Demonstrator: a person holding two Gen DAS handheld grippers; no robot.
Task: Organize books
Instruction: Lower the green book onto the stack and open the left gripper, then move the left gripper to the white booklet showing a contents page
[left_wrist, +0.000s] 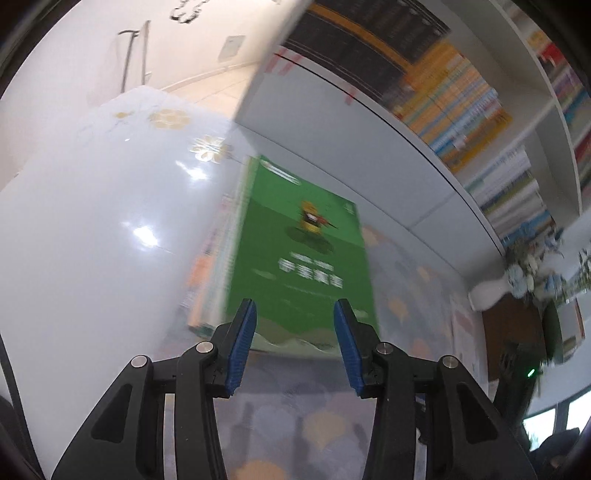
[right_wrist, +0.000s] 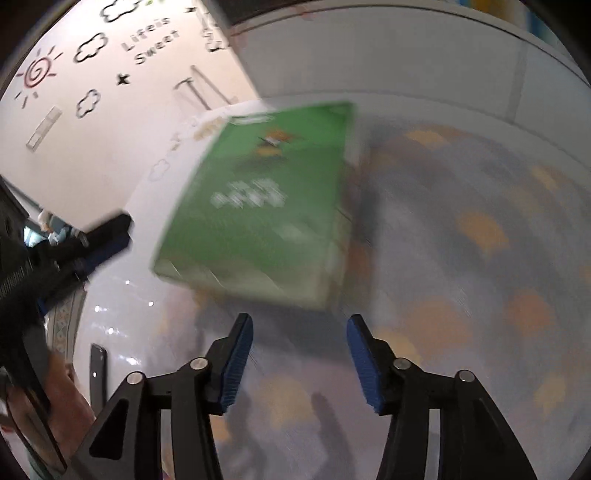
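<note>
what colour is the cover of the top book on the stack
Green cover, with a small yellow-and-black figure; clearest in the left wrist view.

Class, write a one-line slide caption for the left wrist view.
Open left gripper hovers over a green book topping a stack on the table.

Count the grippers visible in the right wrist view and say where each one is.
2. The right gripper fills the bottom centre, jaws open and empty, just short of the green book. The left gripper reaches in from the left edge; only part of it shows.

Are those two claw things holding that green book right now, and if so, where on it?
No. Both the left gripper and right gripper have their jaws open, empty. The green book lies on the table.
</note>
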